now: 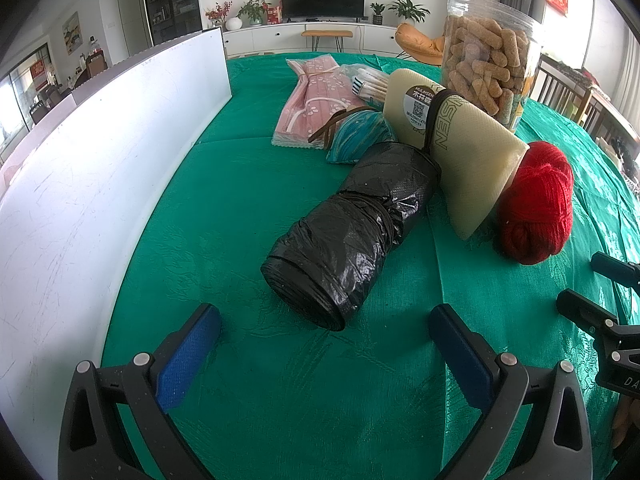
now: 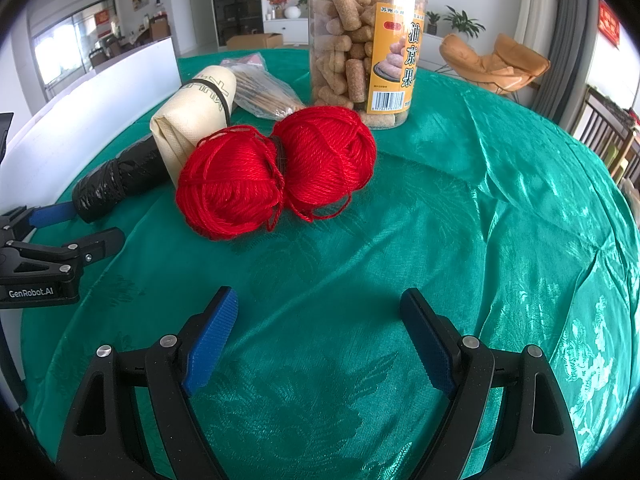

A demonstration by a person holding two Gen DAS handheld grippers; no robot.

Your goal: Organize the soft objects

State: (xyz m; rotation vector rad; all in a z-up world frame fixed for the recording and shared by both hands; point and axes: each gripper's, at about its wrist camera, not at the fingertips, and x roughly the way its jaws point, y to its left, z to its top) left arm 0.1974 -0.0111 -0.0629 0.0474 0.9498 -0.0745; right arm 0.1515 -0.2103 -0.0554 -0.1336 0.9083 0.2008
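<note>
A roll of black plastic bags [image 1: 348,236] lies on the green tablecloth just ahead of my open left gripper [image 1: 324,336], which holds nothing. Behind the roll are a cream rolled cloth with a black band [image 1: 452,136], a teal pouch [image 1: 356,136] and a pink mask pack [image 1: 316,96]. A red yarn skein [image 2: 276,168] lies ahead of my open, empty right gripper [image 2: 316,328]; the skein also shows in the left wrist view [image 1: 536,204]. The black roll [image 2: 116,180] and the cream cloth [image 2: 196,116] sit left of the yarn.
A white board [image 1: 100,160] stands upright along the table's left side. A clear jar of snack sticks [image 2: 364,44] stands behind the yarn, with a bag of sticks [image 2: 260,92] beside it. The left gripper [image 2: 80,228] shows at the right wrist view's left edge.
</note>
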